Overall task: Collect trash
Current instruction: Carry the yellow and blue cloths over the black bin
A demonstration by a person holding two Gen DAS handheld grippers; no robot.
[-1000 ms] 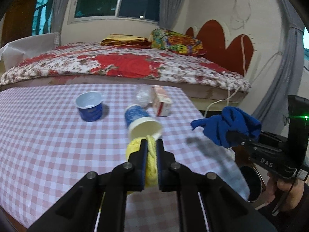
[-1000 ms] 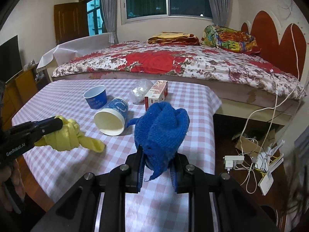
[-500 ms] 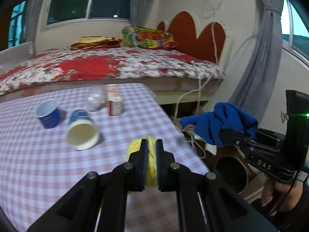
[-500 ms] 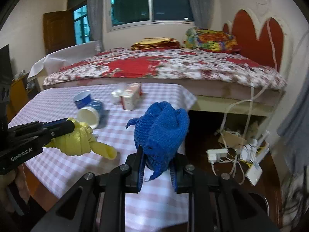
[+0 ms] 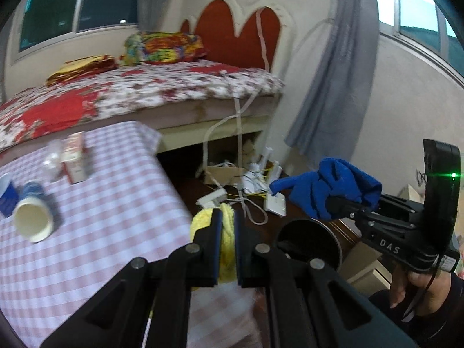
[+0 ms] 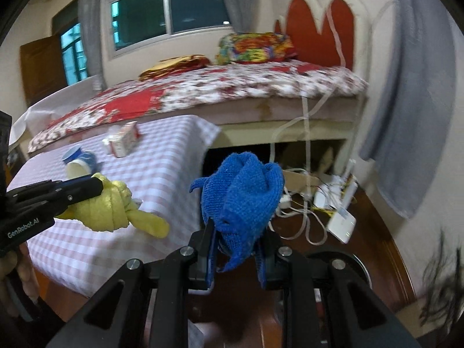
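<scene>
My left gripper (image 5: 228, 217) is shut on a knotted yellow cloth (image 5: 227, 240), held in the air past the table's right edge; the cloth also shows in the right wrist view (image 6: 113, 208). My right gripper (image 6: 236, 232) is shut on a bunched blue cloth (image 6: 243, 191), which also shows in the left wrist view (image 5: 333, 188). A dark round bin (image 5: 308, 242) stands on the floor below and between the two grippers; its rim (image 6: 359, 264) shows behind my right gripper.
The checked table (image 5: 101, 217) at the left holds a tipped paper cup (image 5: 32, 220), a blue cup (image 5: 7, 194), a small carton (image 5: 75, 156) and a clear wrapper (image 5: 52, 162). Cables, a power strip and a router (image 6: 339, 223) lie on the floor. The bed (image 6: 203, 87) is behind.
Both grippers have swung right, off the table and over the floor, each with its cloth still held. The bin has come into view below them.
</scene>
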